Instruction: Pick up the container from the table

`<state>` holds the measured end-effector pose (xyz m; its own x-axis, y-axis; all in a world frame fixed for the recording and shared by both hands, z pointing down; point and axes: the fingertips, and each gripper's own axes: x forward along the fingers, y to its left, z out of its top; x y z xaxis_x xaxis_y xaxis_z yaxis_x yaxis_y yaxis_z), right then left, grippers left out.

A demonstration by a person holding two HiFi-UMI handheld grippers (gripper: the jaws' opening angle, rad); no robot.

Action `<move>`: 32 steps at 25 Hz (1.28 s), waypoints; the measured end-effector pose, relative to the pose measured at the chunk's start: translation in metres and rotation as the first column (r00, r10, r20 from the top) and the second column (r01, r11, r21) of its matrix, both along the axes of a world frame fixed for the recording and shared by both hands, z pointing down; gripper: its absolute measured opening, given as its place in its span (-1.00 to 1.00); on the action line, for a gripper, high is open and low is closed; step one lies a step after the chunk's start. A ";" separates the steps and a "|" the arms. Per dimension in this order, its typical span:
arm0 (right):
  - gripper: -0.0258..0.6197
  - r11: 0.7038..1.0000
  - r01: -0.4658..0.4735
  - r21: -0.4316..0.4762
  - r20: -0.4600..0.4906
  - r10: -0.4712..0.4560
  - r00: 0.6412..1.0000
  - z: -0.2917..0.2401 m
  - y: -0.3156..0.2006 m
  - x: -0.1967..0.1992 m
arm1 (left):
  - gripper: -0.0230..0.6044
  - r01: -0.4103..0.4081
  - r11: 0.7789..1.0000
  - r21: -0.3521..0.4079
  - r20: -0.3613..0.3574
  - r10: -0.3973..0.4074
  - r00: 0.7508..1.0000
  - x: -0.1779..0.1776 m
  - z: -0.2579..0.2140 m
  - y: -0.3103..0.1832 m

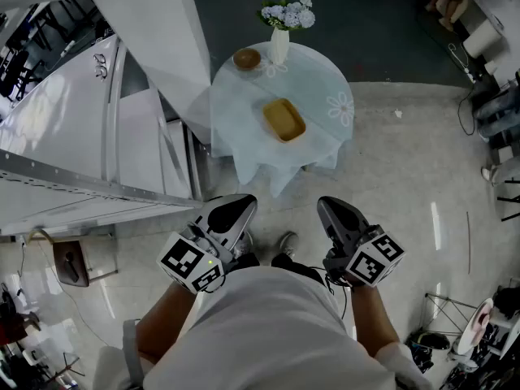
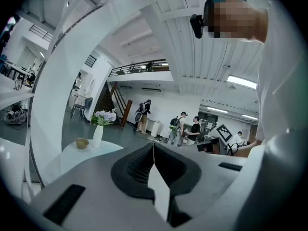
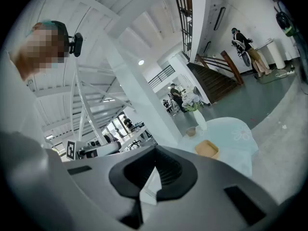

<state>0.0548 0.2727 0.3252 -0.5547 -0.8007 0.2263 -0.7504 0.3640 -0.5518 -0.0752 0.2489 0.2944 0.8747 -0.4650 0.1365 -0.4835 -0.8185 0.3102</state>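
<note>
A yellow rectangular container [image 1: 283,119] lies on a small round table [image 1: 321,80] under a pale blue cloth, ahead of me. The right gripper view also catches the container [image 3: 207,148] on the table [image 3: 236,136]. Both grippers hang close to my body, well short of the table. My left gripper [image 1: 230,215] has its jaws together with nothing between them, as the left gripper [image 2: 154,150] shows in its own view. My right gripper [image 1: 335,215] is likewise shut and empty; the right gripper [image 3: 155,162] points toward the table.
A white vase of pale flowers [image 1: 280,35] and a small brown bowl [image 1: 246,58] stand at the table's far side. White slanted beams and panels [image 1: 122,120] rise to the left. Cables and equipment [image 1: 496,112] sit at the right. People [image 2: 183,126] stand far off.
</note>
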 end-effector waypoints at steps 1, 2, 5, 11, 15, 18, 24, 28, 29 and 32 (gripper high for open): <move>-0.85 1.000 -0.001 0.000 0.000 0.001 1.000 0.000 0.000 0.000 | -0.86 0.001 1.000 0.000 0.000 -0.001 1.000 0.000 0.000 0.000; -0.85 1.000 -0.001 0.000 0.001 0.001 1.000 0.000 0.000 0.000 | -0.86 0.002 1.000 -0.001 0.000 -0.002 1.000 0.000 0.000 0.000; -0.85 1.000 0.001 0.001 0.004 -0.001 1.000 0.000 0.000 0.001 | -0.86 0.001 1.000 -0.001 0.004 -0.001 1.000 0.001 0.000 0.001; -0.85 1.000 0.008 0.001 0.028 -0.008 1.000 -0.001 0.000 0.003 | -0.86 0.006 1.000 -0.010 0.006 -0.006 1.000 0.004 0.001 0.003; -0.85 1.000 0.012 -0.003 0.034 -0.012 0.999 0.001 0.002 0.013 | -0.86 0.014 1.000 -0.015 0.012 -0.014 1.000 0.013 0.002 0.004; -0.85 1.000 0.015 -0.006 0.051 -0.014 0.999 0.004 0.005 0.026 | -0.86 0.023 1.000 -0.014 0.013 -0.022 1.000 0.026 0.001 0.010; -0.85 0.999 0.037 0.012 0.072 -0.038 0.997 0.002 0.010 0.057 | -0.86 0.056 0.998 -0.001 0.009 -0.056 0.998 0.056 -0.006 0.021; -0.85 0.999 0.047 0.009 0.106 -0.048 0.993 0.002 0.016 0.075 | -0.86 0.070 0.998 0.010 0.017 -0.070 0.997 0.074 -0.007 0.031; -0.85 0.999 0.050 0.011 0.112 -0.050 0.992 0.002 0.017 0.078 | -0.86 0.074 0.997 0.013 0.021 -0.074 0.997 0.077 -0.007 0.033; -0.85 0.998 0.058 0.010 0.119 -0.059 0.991 0.002 0.019 0.084 | -0.86 0.087 0.996 0.013 0.027 -0.088 0.996 0.081 -0.006 0.036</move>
<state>0.1389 0.2920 0.3276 -0.6233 -0.7673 0.1507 -0.6566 0.4089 -0.6337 0.0061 0.2854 0.2882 0.8266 -0.5414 0.1538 -0.5617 -0.7762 0.2865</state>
